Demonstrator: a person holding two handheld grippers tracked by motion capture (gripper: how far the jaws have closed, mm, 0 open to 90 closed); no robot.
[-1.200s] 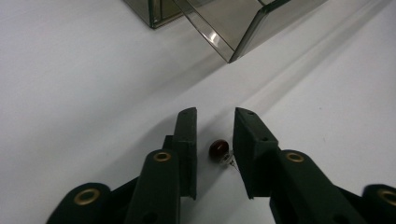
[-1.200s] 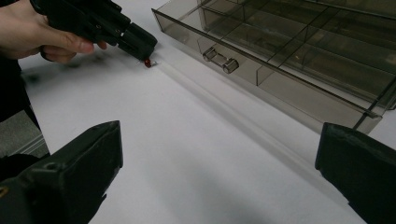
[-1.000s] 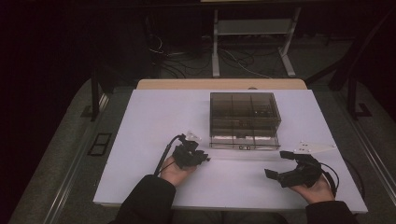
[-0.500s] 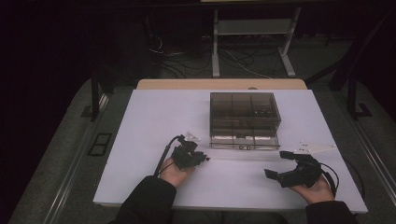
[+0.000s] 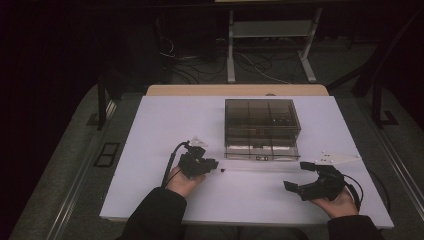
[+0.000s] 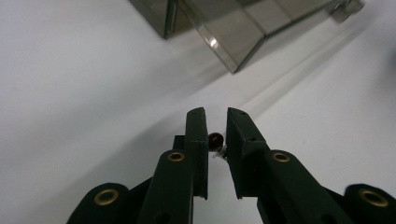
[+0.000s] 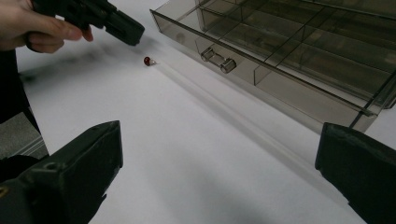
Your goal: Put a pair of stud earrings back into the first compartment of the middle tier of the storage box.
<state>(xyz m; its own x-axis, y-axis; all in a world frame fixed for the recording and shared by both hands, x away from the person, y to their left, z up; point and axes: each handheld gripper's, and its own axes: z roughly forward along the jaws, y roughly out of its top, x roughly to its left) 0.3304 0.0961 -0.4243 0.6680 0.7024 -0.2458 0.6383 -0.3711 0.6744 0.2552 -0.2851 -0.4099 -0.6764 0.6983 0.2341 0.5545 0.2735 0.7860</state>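
A smoky clear drawer box [image 5: 261,125] stands mid-table with its bottom drawer [image 7: 280,51] pulled out toward me. In front of it lies a thin clear rod [image 7: 243,126] tipped with a small red bead [image 5: 221,170]. My left gripper [image 5: 207,163] rests on the table just left of the bead. In the left gripper view its jaws [image 6: 215,114] stand a narrow gap apart, with the red bead [image 6: 215,140] showing beyond them, apart from them. My right gripper [image 5: 296,175] is wide open near the rod's right end, nothing between its jaws [image 7: 219,140].
A clear plastic piece [image 5: 340,159] lies right of the drawer and another [image 5: 197,141] behind the left gripper. The drawer handle [image 7: 215,59] juts toward the rod. The white table top [image 5: 150,130] has open room at the left. Dark floor with cables surrounds it.
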